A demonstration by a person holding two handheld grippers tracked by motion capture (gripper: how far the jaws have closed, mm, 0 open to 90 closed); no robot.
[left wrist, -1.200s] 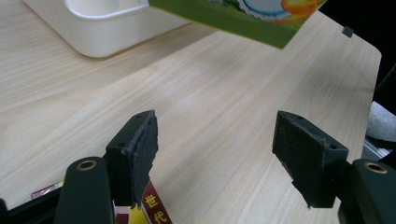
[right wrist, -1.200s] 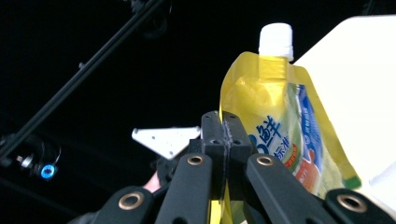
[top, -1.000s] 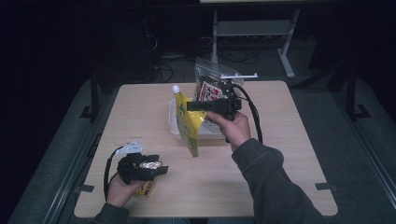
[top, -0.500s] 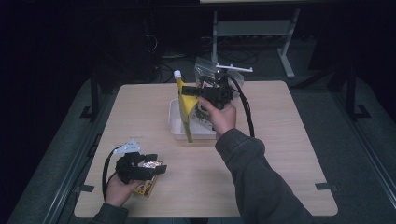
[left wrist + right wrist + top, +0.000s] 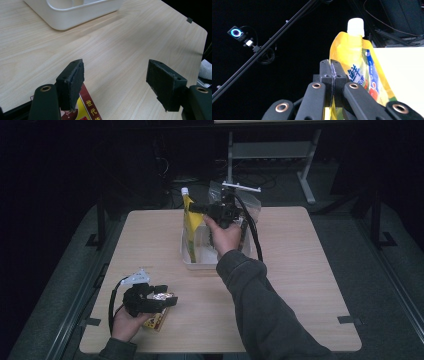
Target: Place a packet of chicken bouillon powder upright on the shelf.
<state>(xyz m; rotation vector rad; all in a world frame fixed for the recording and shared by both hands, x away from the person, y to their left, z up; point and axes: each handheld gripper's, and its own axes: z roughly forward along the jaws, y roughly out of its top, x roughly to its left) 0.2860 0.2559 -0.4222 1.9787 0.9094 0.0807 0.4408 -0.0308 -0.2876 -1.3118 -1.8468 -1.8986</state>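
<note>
The right gripper (image 5: 196,208) is pinching a yellow pouch (image 5: 190,222) with a white cap (image 5: 184,191), its jaws pressed tight on the pouch's edge. In the right gripper view the two black jaws are meeting on the thin yellow film (image 5: 352,62), with the cap (image 5: 355,26) standing above them. The pouch is hanging upright over the white bin (image 5: 200,262) at the far middle of the wooden table (image 5: 300,285), its lower end reaching down inside the bin. A clear bag (image 5: 250,202) is sitting just behind the bin.

The left gripper (image 5: 167,300) is resting near the table's front left corner, its jaws spread apart with nothing between them. In the left gripper view (image 5: 117,85) bare tabletop is showing between the pads, and a red and yellow packet (image 5: 86,110) is lying under the left jaw. From above, that packet (image 5: 156,321) is lying flat on the table beneath the gripper, well apart from the bin.
</note>
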